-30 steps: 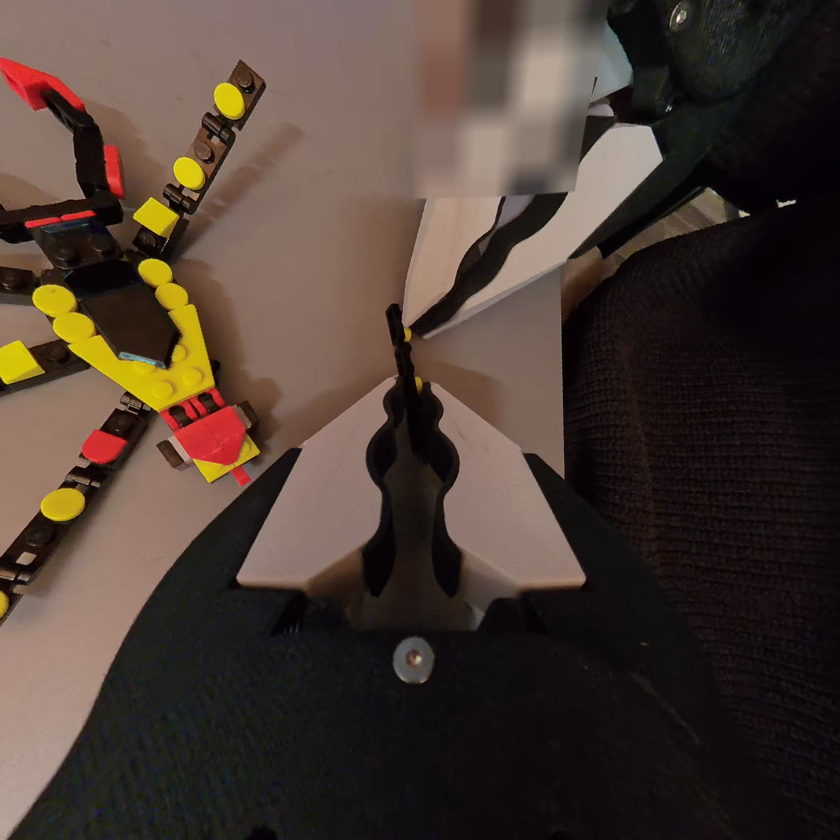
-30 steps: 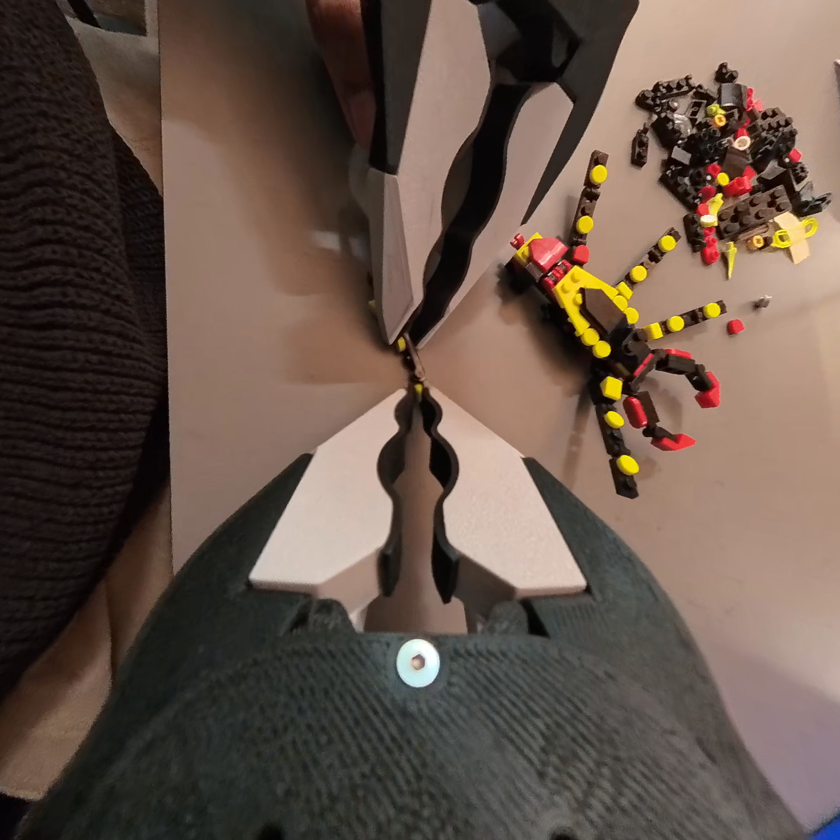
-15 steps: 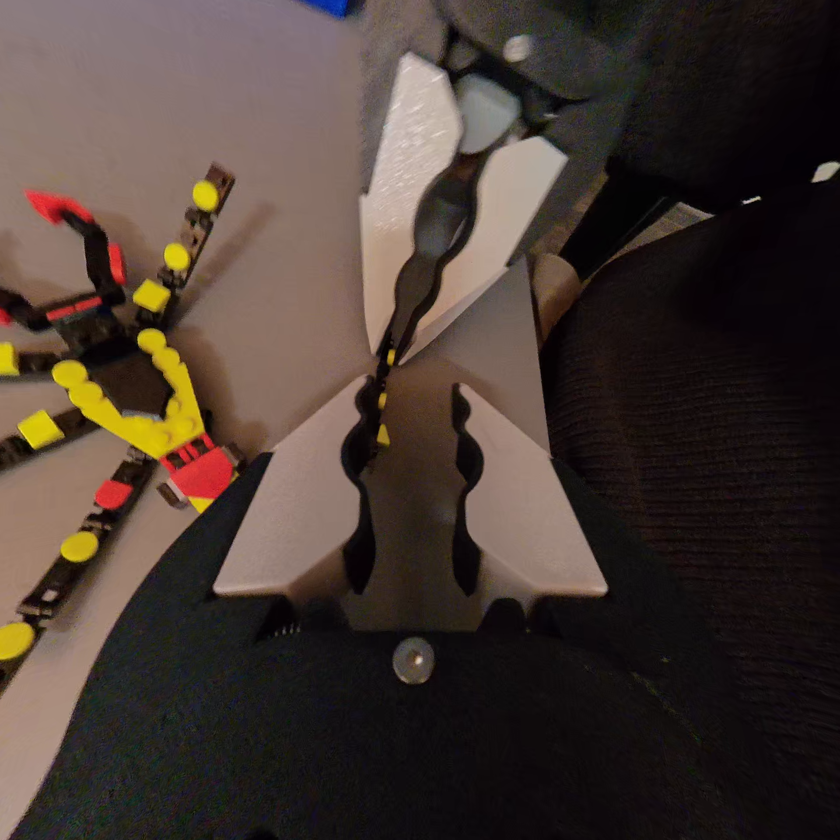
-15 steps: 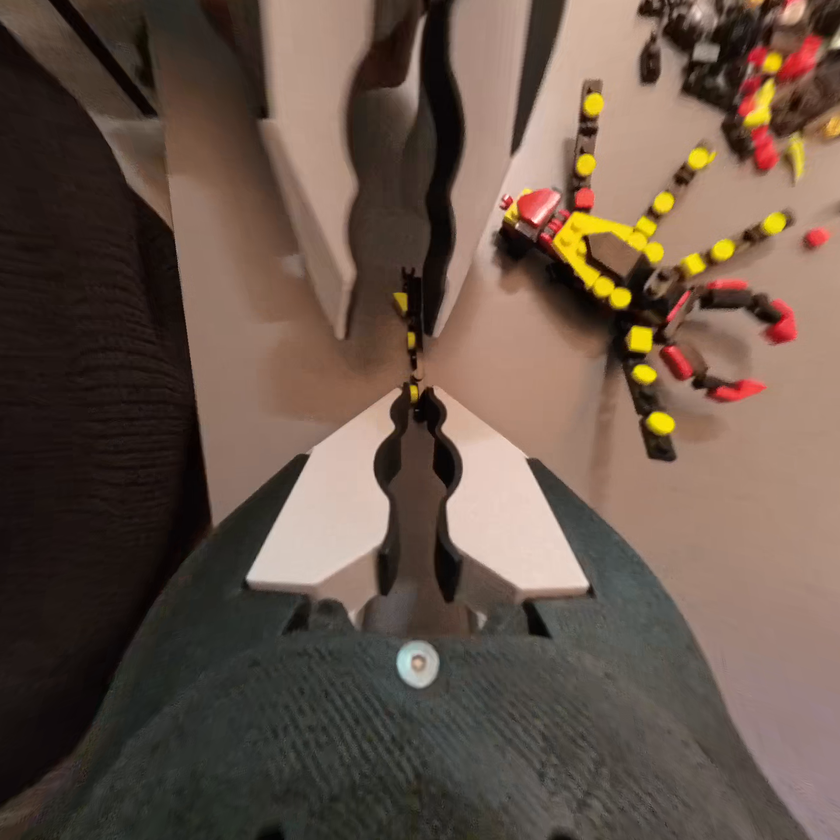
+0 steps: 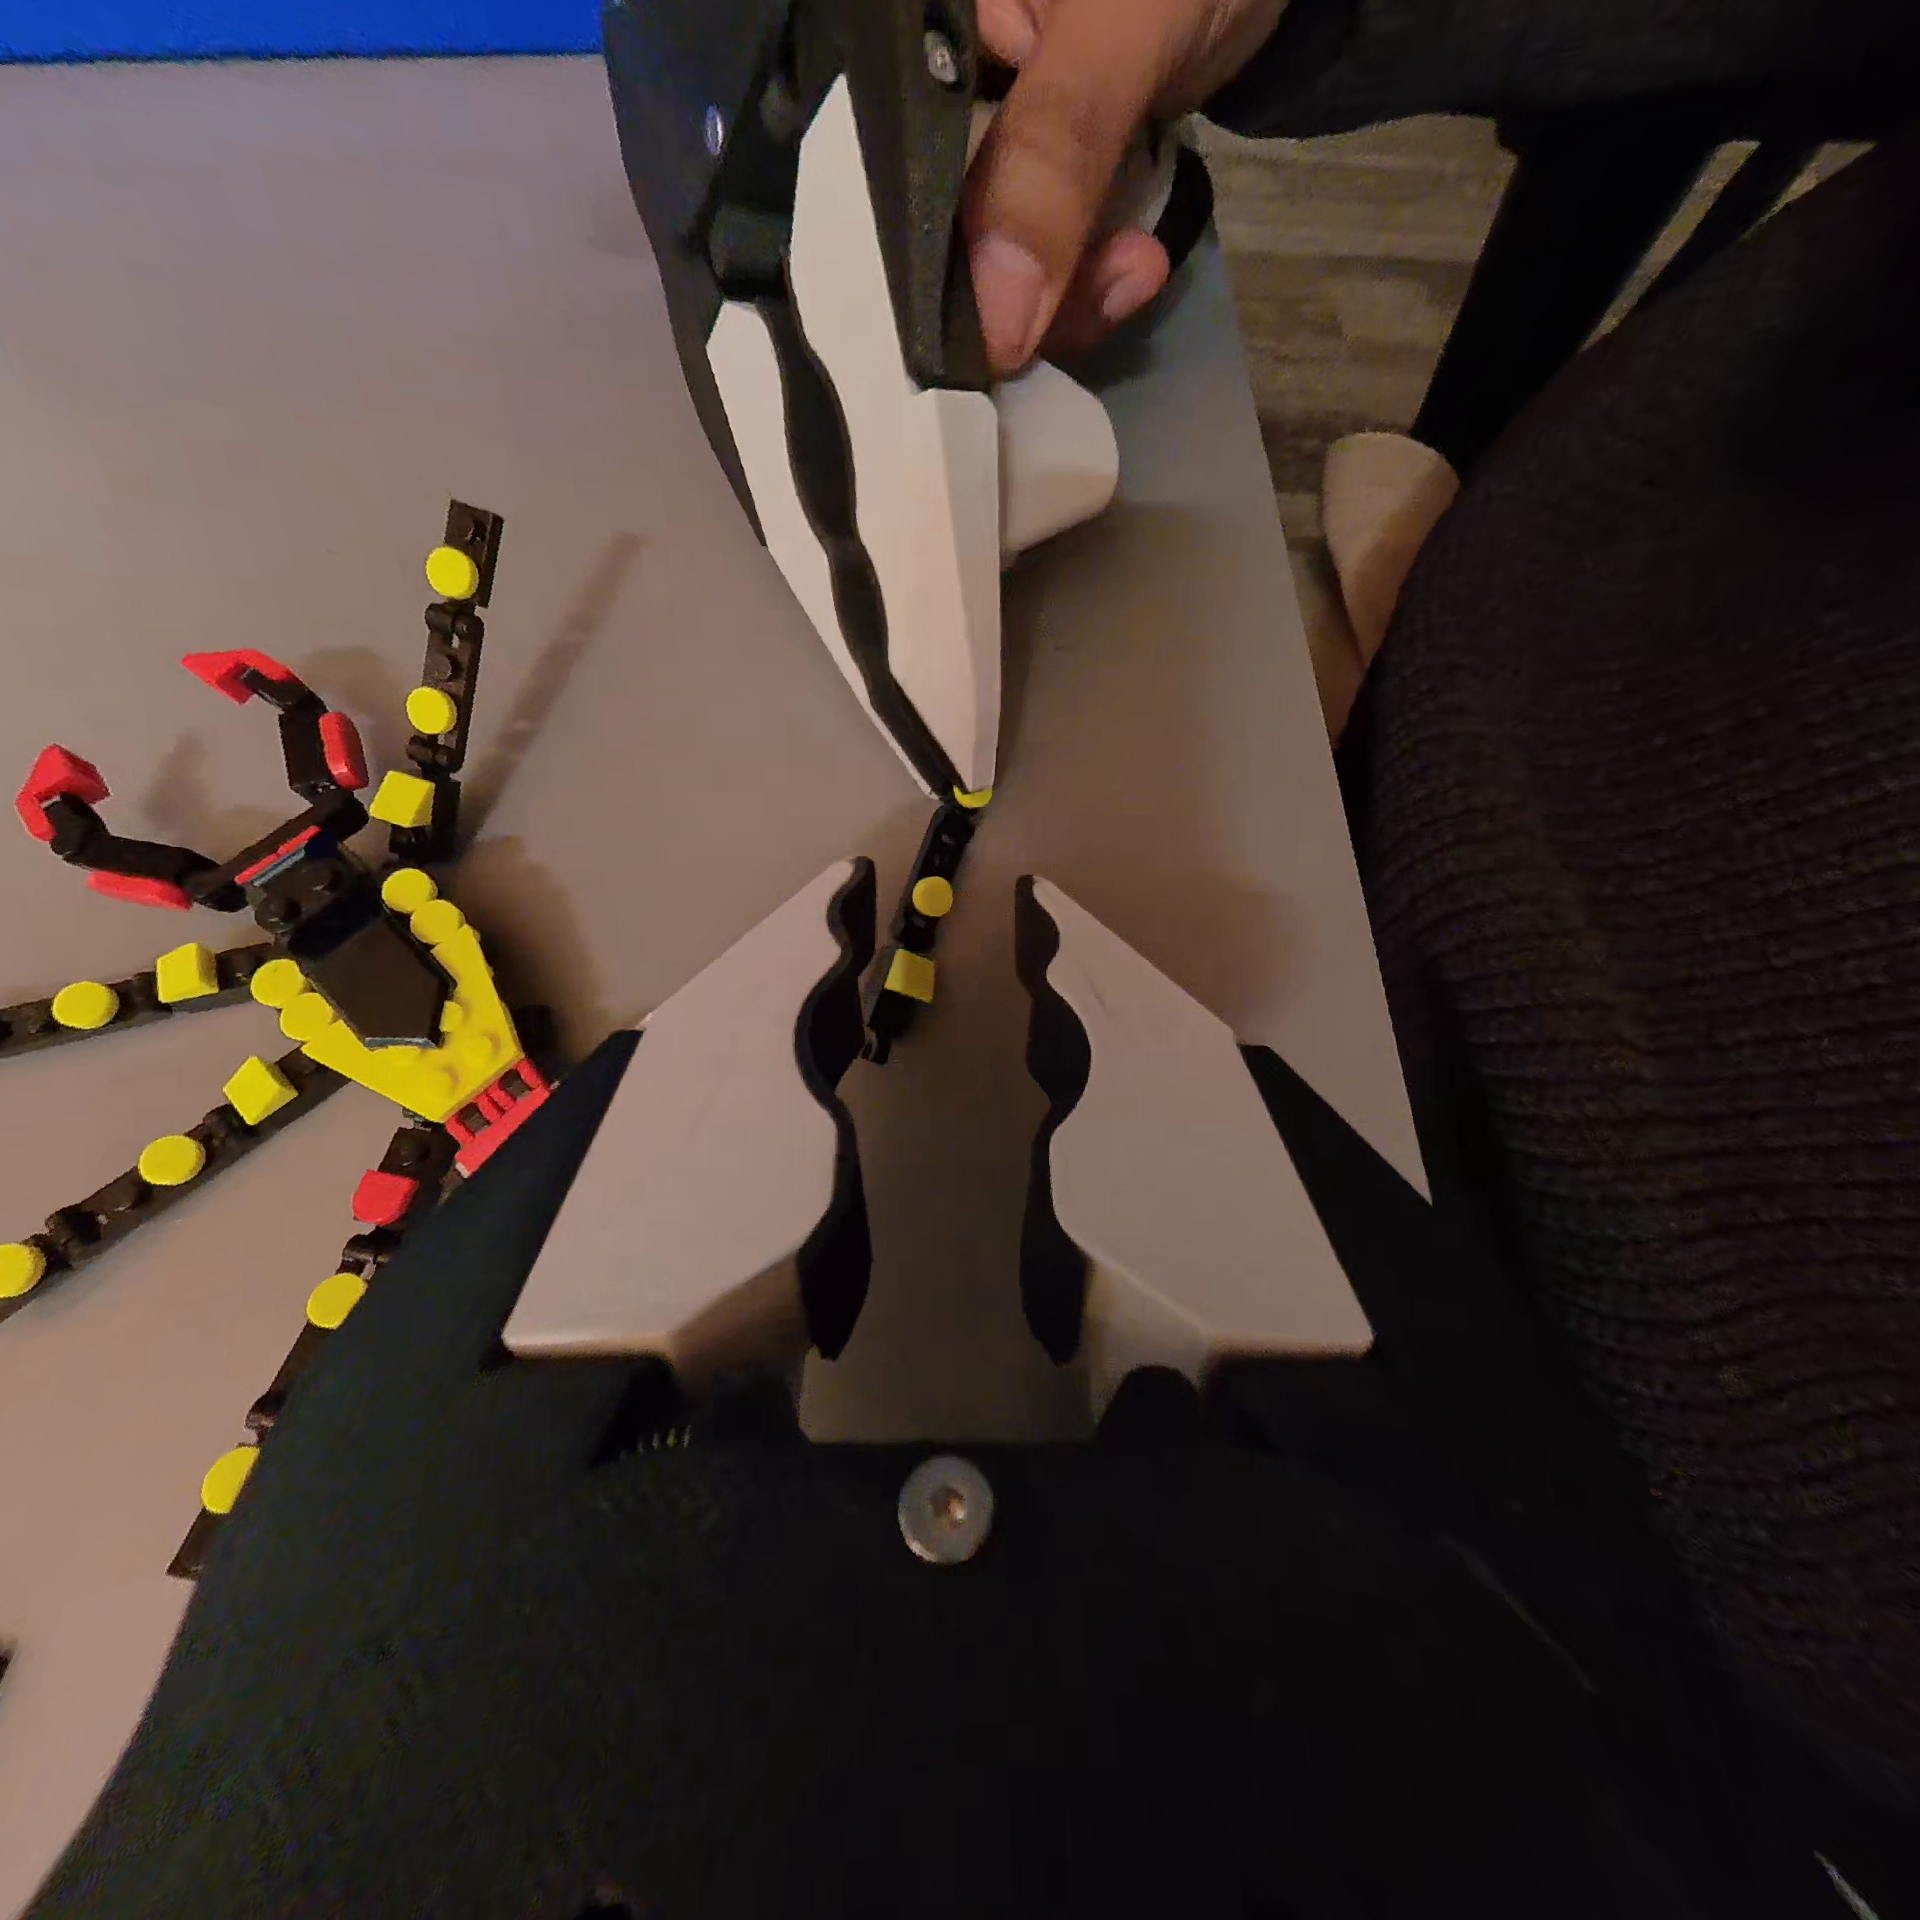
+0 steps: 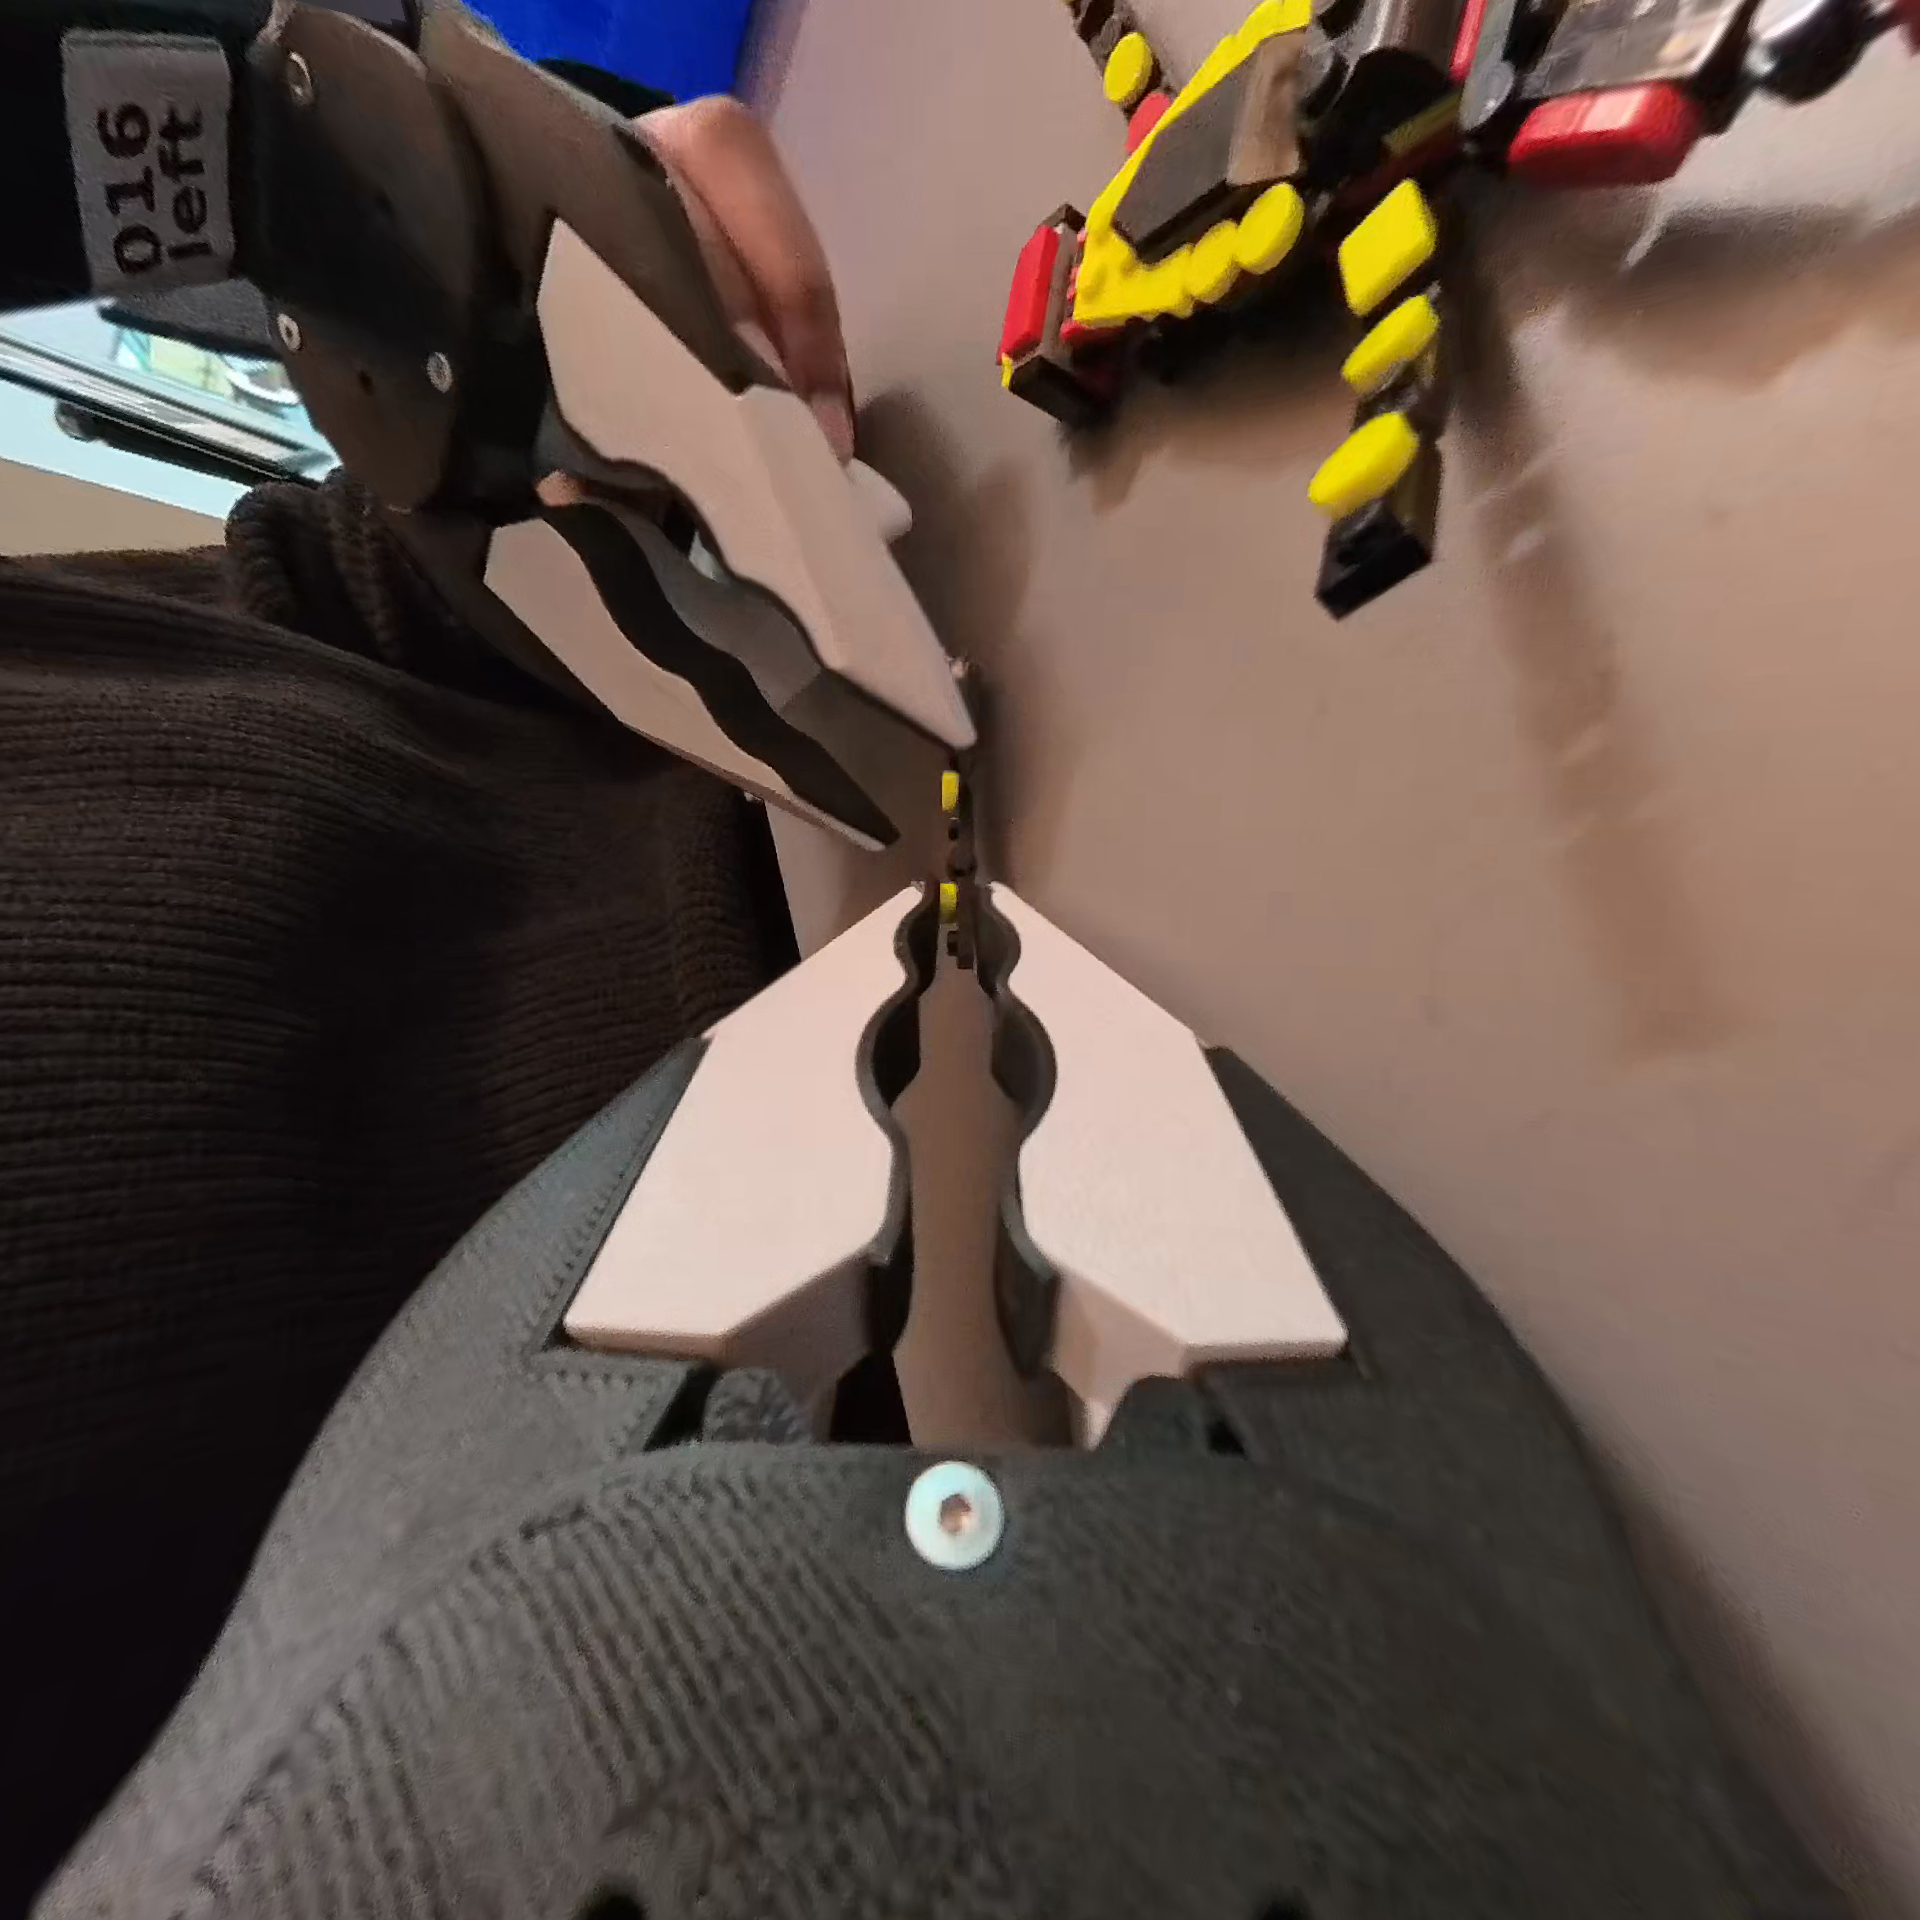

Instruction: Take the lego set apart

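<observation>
A detached black leg strip with yellow studs (image 5: 920,940) hangs between my two grippers above the grey table (image 5: 260,312). My right gripper (image 6: 956,899) is shut on one end of the strip (image 6: 954,831); in the left wrist view its closed tips (image 5: 951,774) pinch the far end. My left gripper (image 5: 943,883) is open, its fingers on either side of the strip, not gripping it; it shows in the right wrist view (image 6: 925,784) too. The lego model (image 5: 384,997), with a yellow body, black legs and red claws, lies on the table to the left and shows in the right wrist view (image 6: 1247,208).
A person's hand (image 5: 1049,208) holds the right gripper. A dark knit sweater (image 5: 1662,935) fills the right side past the table's edge (image 5: 1340,831). A blue strip (image 5: 260,26) runs along the table's far side. My left and right fingertips are right by each other.
My left gripper has opened and let go of the leg strip. The right gripper stays shut on it and has moved closer to the model.
</observation>
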`<state>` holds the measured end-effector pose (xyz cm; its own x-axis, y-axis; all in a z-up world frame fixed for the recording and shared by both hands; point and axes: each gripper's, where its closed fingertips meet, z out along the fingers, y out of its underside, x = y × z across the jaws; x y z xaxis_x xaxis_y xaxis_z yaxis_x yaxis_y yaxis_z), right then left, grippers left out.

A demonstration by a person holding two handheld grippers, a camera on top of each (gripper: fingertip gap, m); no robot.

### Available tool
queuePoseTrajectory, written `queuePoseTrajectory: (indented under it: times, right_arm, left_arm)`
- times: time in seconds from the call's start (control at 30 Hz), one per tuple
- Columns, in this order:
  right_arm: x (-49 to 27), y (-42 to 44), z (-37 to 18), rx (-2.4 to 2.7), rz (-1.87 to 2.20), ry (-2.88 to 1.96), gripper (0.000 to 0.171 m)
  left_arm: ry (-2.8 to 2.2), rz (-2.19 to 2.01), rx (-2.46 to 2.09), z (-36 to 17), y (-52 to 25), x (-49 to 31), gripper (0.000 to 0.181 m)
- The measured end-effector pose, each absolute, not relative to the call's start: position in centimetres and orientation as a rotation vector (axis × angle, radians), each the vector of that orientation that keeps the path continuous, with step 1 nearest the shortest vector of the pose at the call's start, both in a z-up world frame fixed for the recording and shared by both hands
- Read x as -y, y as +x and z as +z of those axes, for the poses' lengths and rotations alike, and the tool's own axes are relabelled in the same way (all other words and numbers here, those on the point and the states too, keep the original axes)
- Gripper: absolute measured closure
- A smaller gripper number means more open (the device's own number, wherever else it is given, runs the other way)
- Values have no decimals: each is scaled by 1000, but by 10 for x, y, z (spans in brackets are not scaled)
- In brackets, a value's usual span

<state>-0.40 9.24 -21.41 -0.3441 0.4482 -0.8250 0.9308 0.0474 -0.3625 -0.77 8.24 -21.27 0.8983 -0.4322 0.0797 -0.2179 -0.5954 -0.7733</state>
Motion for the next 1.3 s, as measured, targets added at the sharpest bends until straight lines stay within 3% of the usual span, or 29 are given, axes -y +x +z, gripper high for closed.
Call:
queuePoseTrajectory:
  times: [0.4,0.8,1.0,1.1,1.3]
  right_arm:
    - [-88,-4,-219,-1843,-1234,1383,166]
    - [-102,-9,-216,-1959,-1244,1373,156]
    - [-103,-21,-190,-2361,-1408,1179,148]
    - [-113,-24,-201,-2758,-1262,1107,135]
    - [-93,-7,-218,-2992,-1101,808,153]
  left_arm:
    - [-2281,-257,-458,-222,-8,-88,172]
    - [-2336,-363,-355,-227,-10,-86,172]
    - [-2336,-361,-334,-227,-12,-86,171]
    - [-2335,-359,-331,-227,-12,-86,170]
    - [-2313,-365,-334,-223,-9,-89,163]
